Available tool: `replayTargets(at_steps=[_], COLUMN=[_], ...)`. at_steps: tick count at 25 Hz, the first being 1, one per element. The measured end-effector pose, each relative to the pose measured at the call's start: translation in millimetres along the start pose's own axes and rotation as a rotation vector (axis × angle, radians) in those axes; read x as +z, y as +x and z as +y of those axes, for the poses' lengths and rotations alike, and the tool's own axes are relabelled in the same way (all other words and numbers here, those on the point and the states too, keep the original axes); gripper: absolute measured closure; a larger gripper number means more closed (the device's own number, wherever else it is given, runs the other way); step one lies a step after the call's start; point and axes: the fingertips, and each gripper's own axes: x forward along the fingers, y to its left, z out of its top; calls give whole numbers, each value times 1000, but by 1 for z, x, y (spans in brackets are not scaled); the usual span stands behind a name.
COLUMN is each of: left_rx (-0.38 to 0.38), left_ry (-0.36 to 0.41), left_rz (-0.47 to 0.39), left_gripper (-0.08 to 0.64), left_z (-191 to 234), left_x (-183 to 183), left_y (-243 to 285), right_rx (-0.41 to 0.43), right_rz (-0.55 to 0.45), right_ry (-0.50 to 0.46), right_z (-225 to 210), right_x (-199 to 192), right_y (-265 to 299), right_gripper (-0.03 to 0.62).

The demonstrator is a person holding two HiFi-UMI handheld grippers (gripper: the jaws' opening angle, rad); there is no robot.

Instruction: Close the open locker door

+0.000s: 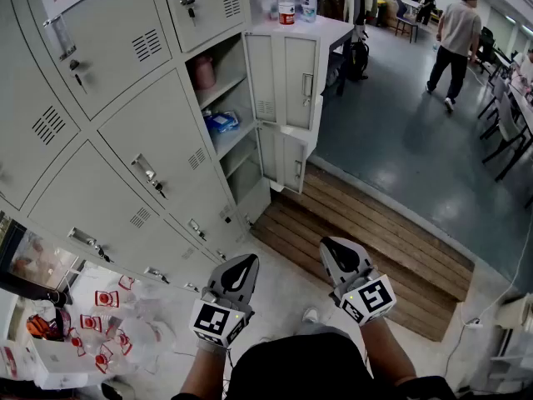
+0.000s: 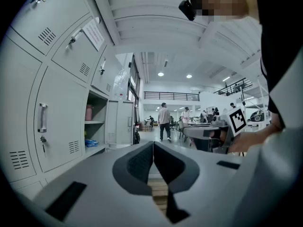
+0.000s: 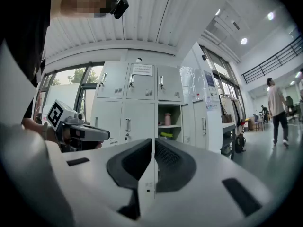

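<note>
Nearest are the left gripper (image 1: 240, 267) and the right gripper (image 1: 340, 255), both with jaws pressed together and holding nothing. The open locker door (image 1: 287, 80) stands well ahead, beside a pink bottle (image 1: 204, 72). A lower door (image 1: 283, 161) is open too. I think the next move is to step closer and push the door.

Grey left tool (image 1: 248, 263) and right tool (image 1: 331, 247) bear black-white marker cubes (image 1: 218, 320).
</note>
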Motion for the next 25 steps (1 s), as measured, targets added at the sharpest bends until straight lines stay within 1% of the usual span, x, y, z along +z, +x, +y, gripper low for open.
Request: replayTargets(at_steps=[6,9,14,18,21,25], left_rx=[5,22,59,77,85,97], left_ry=[3,10,12,18,14,0], left_rz=[6,13,33,44,54,57], left_gripper=[537,537,537,537,537,537], left_z=[-7,-11,-18,-21,-18,-2], left_x=[2,3,0,2,1,-3], left_y=[38,58,88,104,112,119], right_rx=[29,39,54,58,71,88], right_rz=[4,-3,-45,-44,-38,-31], right_ry=[12,35,97,114,114,111], right_z=[-29,-49,-86,-111,-119,-120], right_x=[-4,-7,-6,-8,-10,-12], right_y=[6,6,4,8,15,34], right_gripper=[551,551,549,549,549,549])
